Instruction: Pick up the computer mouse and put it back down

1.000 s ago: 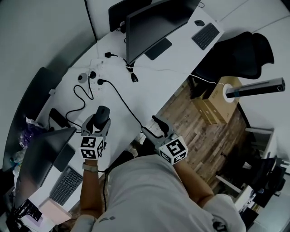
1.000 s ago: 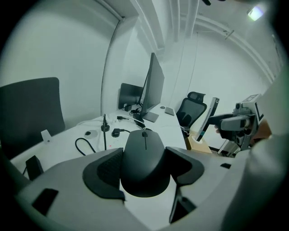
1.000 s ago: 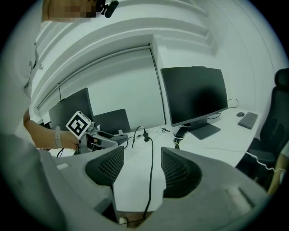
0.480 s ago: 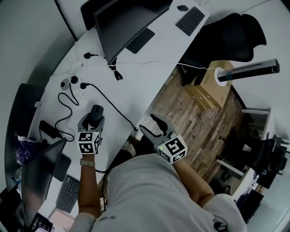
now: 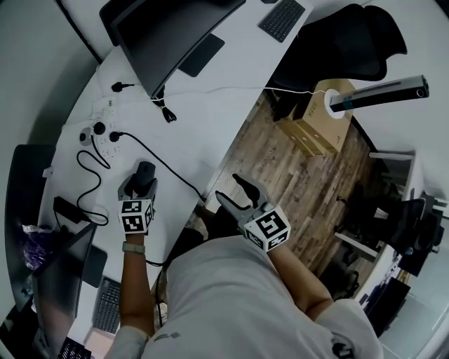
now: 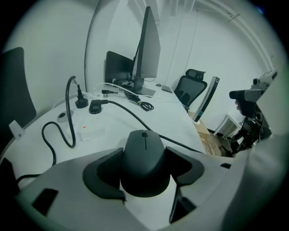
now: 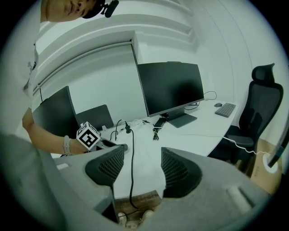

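The black computer mouse [image 6: 145,153] sits between the jaws of my left gripper [image 6: 143,168], whose dark pads press on both its sides. In the head view the mouse [image 5: 144,171] pokes out ahead of the left gripper [image 5: 139,184] over the white desk [image 5: 203,105]. I cannot tell whether it touches the desk. My right gripper [image 5: 235,193] hangs off the desk's front edge above the wooden floor. Its jaws [image 7: 139,164] stand open with nothing between them.
A black cable [image 5: 165,165] runs from the power strip [image 5: 98,133] past the mouse to the desk edge. A large monitor [image 5: 168,35] and a keyboard [image 5: 280,17] stand farther back. An office chair [image 5: 344,42] and a cardboard box [image 5: 309,133] are on the right.
The head view has swung, so everything sits lower and further left in it. The left gripper stays shut on the mouse by the cable; the right gripper has hardly moved.
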The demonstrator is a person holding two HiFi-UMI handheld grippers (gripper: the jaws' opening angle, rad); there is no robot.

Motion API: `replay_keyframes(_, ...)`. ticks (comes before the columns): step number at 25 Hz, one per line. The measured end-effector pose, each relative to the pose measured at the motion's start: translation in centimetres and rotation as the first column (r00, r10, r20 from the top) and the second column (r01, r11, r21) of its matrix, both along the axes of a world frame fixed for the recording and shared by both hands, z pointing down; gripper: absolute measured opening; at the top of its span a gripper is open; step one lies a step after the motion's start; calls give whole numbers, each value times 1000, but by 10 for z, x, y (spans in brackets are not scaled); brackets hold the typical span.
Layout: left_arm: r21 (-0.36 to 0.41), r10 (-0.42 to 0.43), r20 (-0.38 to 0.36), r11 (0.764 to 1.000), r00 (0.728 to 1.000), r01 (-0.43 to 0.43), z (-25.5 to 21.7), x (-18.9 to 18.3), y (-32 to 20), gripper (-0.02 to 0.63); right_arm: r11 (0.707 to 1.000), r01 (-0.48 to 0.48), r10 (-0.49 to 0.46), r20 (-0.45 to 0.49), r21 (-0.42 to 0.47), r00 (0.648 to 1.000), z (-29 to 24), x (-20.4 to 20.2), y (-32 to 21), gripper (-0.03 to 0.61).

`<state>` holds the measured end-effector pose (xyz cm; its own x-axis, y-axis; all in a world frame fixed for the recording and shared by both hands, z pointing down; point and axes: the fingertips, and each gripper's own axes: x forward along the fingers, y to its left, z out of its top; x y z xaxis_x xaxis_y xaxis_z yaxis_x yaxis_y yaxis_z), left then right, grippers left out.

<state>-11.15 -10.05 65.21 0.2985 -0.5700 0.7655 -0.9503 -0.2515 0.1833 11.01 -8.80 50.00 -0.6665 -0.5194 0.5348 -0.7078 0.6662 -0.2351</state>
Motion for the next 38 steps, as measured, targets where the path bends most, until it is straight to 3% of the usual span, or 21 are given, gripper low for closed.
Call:
replay_keyframes(26, -65, 70, 59, 996, 996, -66, 29, 13, -5, 292, 999, -36, 36, -21, -15, 999, 3, 15, -1, 258)
replay_keyframes(38, 19, 41, 54, 999, 998, -42, -12, 3, 6, 295, 1000, 17, -17, -4, 13, 1000, -7, -6, 16, 258)
